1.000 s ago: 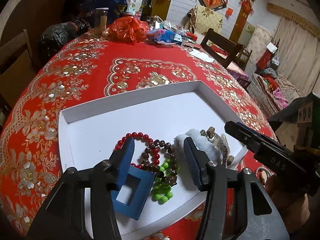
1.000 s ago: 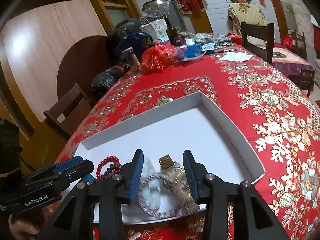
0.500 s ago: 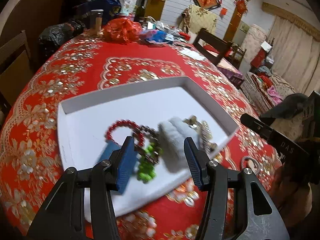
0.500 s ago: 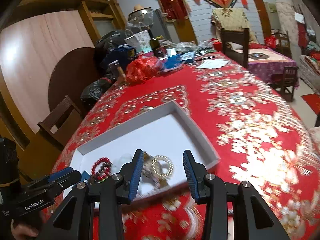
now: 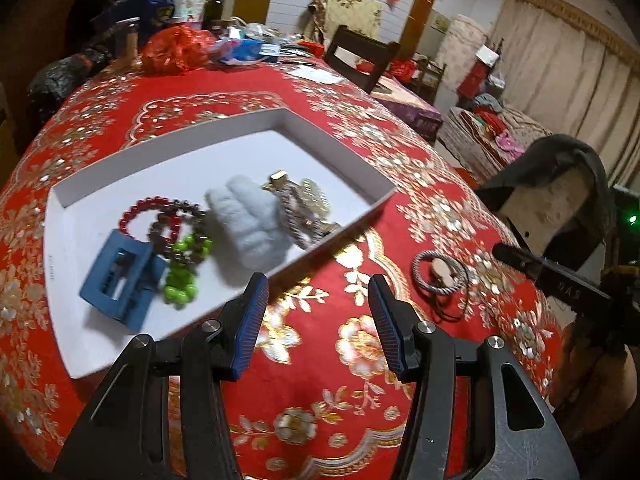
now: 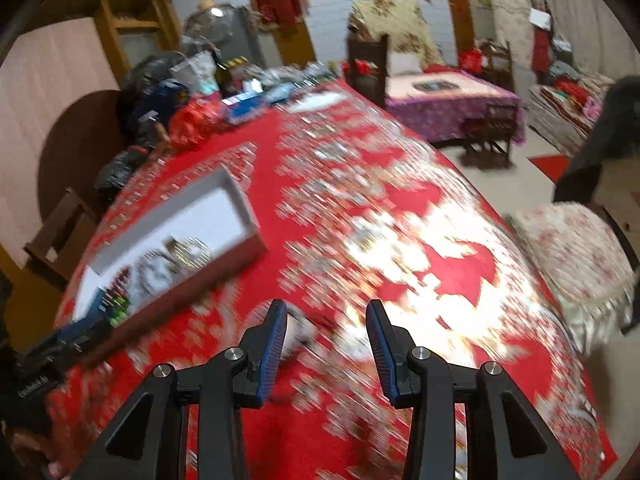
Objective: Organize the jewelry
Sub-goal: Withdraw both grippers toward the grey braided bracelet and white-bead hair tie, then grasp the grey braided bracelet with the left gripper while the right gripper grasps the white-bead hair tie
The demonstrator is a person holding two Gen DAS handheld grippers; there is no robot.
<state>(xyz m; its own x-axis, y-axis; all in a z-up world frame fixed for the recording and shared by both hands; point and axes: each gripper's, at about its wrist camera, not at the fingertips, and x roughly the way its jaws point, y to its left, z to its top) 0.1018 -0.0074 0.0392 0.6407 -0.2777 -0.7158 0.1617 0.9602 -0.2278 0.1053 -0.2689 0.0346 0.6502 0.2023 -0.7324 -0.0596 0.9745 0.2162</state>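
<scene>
White tray (image 5: 340, 156) at 10 o'clock on red patterned tablecloth (image 5: 320, 380), holding most of the jewelry: blue square clip (image 5: 120, 280) at the tray's 7 o'clock, green bead bracelet (image 5: 182, 276) just beside it, red bead bracelet (image 5: 140, 210) and brown bead bracelet (image 5: 176, 216) overlapping, pale fuzzy scrunchie (image 5: 252, 224) mid-tray, gold watch (image 5: 312, 200) with a twisted cord against it at 3 o'clock. Outside the tray, at 2 o'clock from the left gripper (image 5: 318, 316): grey rope ring (image 5: 440, 272) with a thin dark cord trailing, lying flat on cloth, probably the next pick. Left gripper about half open, nothing between the pads, over bare cloth. Right gripper (image 6: 326, 344) also partly open and empty, view heavily blurred; its tip seen at 3 o'clock in the left view. Rope ring likely light, soft, floppy, not fragile; best pinched across one strand of the loop at the rim, pads straddling the cord, not the pink centre piece. Trailing cord may snag or drag. Beads likely slippery and round; watch heavier, stiff at the case.
</scene>
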